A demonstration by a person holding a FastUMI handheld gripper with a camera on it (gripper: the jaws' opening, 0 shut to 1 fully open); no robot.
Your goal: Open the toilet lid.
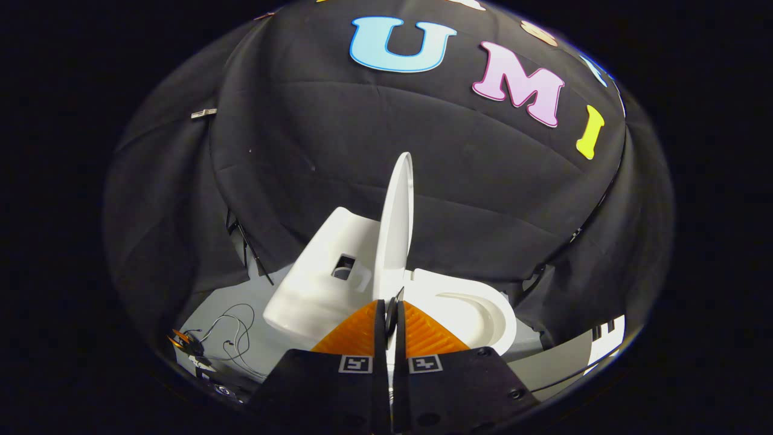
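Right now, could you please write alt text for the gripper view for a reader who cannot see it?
The gripper is closed on the edge of a white toilet lid, which stands raised nearly upright. The open bowl lies on one side, the tank on the other, with loose wires on the floor.

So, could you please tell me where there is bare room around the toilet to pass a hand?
The pale floor between the tank and the loose wires is bare. Beyond those wires it is crowded with small gear. The open bowl is free above its rim. The gripper has its jaws closed near the raised lid; whether both press it is unclear.
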